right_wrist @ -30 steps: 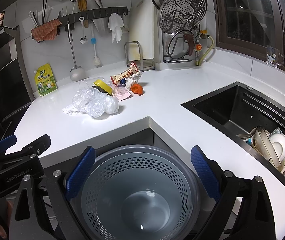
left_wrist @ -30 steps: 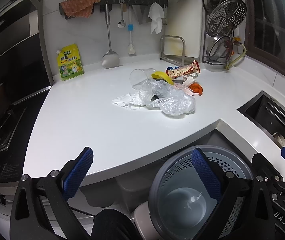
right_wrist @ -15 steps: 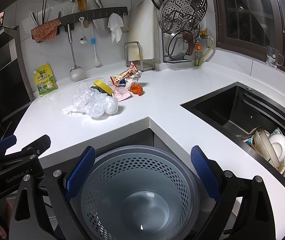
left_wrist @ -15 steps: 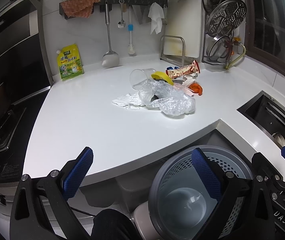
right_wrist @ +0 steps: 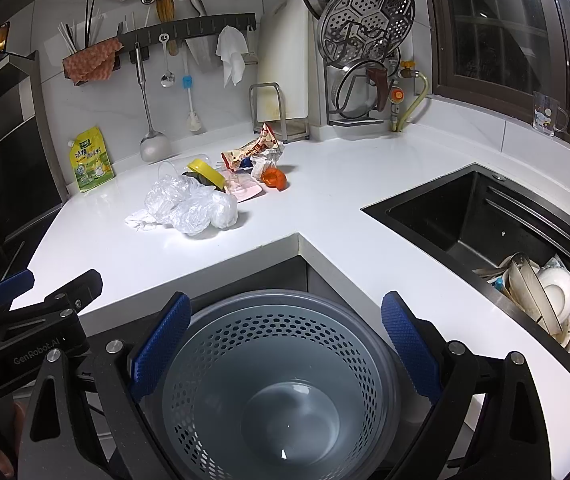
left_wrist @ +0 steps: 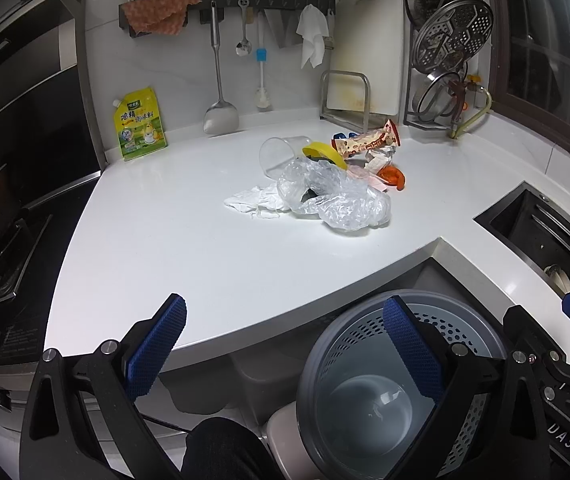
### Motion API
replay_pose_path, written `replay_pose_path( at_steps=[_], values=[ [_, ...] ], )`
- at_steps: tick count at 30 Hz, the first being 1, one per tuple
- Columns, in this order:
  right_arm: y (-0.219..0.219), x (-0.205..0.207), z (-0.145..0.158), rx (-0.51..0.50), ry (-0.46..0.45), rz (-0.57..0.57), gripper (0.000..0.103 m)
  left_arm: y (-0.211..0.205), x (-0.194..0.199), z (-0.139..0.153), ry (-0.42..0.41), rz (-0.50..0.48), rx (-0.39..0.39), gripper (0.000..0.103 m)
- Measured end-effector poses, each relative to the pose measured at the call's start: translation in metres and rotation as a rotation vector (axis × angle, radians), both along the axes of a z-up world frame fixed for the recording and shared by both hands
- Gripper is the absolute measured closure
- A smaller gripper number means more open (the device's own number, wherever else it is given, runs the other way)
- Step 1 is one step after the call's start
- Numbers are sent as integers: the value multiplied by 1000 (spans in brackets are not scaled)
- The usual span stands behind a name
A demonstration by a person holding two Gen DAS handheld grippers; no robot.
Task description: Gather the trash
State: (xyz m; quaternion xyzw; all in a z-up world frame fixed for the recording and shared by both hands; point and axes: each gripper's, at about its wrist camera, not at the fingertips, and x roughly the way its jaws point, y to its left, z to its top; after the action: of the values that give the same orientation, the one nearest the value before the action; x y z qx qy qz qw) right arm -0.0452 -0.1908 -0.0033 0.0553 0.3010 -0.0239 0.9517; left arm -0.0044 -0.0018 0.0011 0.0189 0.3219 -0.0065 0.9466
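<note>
White counter (left_wrist: 189,240) with the trash pile (left_wrist: 325,176) mid-surface, well apart from both grippers. Only the right view catches the sink (right_wrist: 485,220) and its dishes. Grey perforated bin (right_wrist: 269,380) sits below the counter edge. Left gripper (left_wrist: 285,348) and right gripper (right_wrist: 285,348) both spread wide, holding nothing. Small scraps under the plastic bag (left_wrist: 345,200) are hard to make out.

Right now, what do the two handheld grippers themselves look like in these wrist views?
Both match: the left gripper and right gripper have black angular frames with silver bolt heads and two fingers faced with blue textured pads. In the right wrist view, the left gripper's body shows white "GenRobot.AI" lettering. No cable on either is clearly visible.
</note>
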Motion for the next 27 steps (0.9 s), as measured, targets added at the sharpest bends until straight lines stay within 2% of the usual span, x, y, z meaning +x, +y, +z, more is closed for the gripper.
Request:
replay_pose_path(
  at_steps=[15,21,27],
  values=[
    [4,21,-16,-5,37,15,11,13,17,-11,31,28,-9,6],
    [12,46,-19,-16,49,49,11,37,39,-13,40,79,-25,6],
    [30,91,-17,-33,46,123,11,59,65,-14,42,127,-41,6]
  ],
)
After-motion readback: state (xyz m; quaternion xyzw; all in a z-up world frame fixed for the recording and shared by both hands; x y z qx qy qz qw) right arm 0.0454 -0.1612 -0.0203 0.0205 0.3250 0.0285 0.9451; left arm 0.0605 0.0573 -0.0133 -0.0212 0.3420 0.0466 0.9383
